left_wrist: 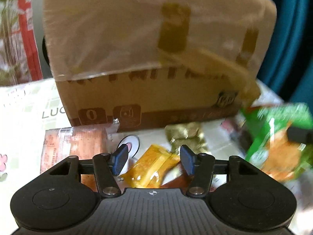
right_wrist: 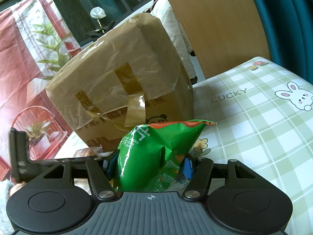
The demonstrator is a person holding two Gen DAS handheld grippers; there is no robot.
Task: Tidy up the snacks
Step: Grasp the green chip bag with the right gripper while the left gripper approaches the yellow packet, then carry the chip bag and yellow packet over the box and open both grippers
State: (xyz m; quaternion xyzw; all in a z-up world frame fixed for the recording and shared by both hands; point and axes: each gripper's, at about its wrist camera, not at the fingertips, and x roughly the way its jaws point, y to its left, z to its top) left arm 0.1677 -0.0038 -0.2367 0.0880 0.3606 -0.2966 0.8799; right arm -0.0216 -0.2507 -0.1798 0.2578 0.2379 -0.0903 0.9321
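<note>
right wrist view, right fingers (right_wrist: pixel 148 164) clamped on green chip bag (right_wrist: pixel 148 152), left fingers (left_wrist: pixel 153 161) apart, cardboard box (left_wrist: pixel 146 58) taped

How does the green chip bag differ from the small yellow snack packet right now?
The puffy green foil chip bag is clamped in the right gripper, while the flat yellow plastic snack packet lies loose on the checked tablecloth under the open left gripper. The green bag looks bigger and stands upright. Both are sealed snack wrappers near the taped cardboard box.

Both wrist views face the cardboard box (left_wrist: pixel 137 58) (close, downward).
</note>
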